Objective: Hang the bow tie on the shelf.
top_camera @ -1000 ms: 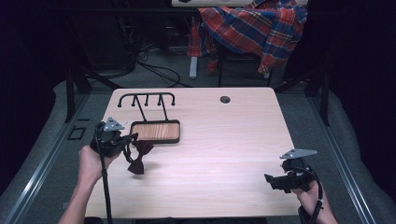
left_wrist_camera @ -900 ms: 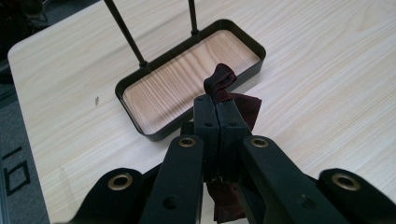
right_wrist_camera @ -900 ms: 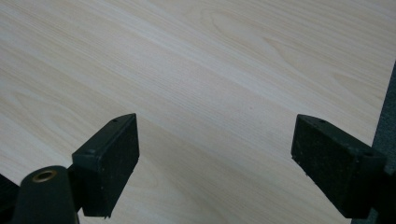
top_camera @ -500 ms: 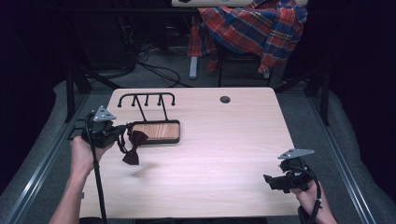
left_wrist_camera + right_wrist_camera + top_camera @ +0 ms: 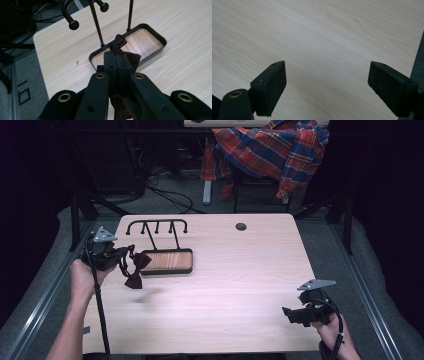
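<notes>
Two hand-held grippers: left (image 5: 121, 261) clenched on dark red bow tie (image 5: 136, 270), right (image 5: 289, 314) released

In the left gripper view, the closed jaws at lower centre hide the middle of the dark red bow tie (image 5: 130, 58), and its lower end is cut off by the bottom edge. The rack's (image 5: 96, 23) posts at the top of that frame run out past the upper edge, so how they join cannot be told. In the high view, the plaid shirt (image 5: 272, 150) at upper centre is cut by the top edge, and it hides most of what it hangs on.
</notes>
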`<action>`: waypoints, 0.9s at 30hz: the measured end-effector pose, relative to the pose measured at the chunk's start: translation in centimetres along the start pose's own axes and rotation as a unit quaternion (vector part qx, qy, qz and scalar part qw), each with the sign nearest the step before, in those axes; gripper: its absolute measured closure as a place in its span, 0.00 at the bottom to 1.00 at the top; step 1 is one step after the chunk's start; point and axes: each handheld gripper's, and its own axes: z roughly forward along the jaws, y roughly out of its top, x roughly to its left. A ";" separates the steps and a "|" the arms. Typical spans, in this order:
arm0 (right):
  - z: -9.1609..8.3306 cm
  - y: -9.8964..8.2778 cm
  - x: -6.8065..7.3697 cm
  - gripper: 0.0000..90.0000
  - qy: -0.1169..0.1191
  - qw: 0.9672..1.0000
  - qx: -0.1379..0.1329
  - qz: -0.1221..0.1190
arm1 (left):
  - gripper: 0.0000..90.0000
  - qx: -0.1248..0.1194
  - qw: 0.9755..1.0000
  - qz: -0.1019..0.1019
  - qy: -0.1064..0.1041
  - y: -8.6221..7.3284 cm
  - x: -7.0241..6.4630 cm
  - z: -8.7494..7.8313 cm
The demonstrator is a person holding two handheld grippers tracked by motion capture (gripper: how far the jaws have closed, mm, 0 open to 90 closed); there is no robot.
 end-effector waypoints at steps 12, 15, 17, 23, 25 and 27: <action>0.0 0.0 0.1 0.17 -0.005 1.000 -0.001 -0.002 | 0.99 -0.005 1.000 0.005 0.010 1.5 1.1 0.3; 0.0 0.0 0.1 0.17 -0.005 1.000 0.002 -0.005 | 0.99 -0.007 1.000 0.006 0.014 1.7 1.3 0.5; 0.0 0.0 0.1 0.17 -0.007 1.000 0.001 -0.005 | 0.99 -0.008 1.000 0.008 0.016 1.9 1.6 0.6; 0.1 0.1 0.2 0.17 -0.006 1.000 0.003 -0.008 | 0.99 -0.013 1.000 0.005 0.020 2.3 2.1 0.8; 0.2 0.1 0.2 0.17 -0.007 1.000 0.004 -0.008 | 0.99 -0.014 1.000 0.006 0.023 2.5 2.2 0.9; 0.2 0.1 0.2 0.17 -0.007 1.000 0.005 -0.009 | 0.99 -0.015 1.000 0.007 0.022 2.7 2.3 1.0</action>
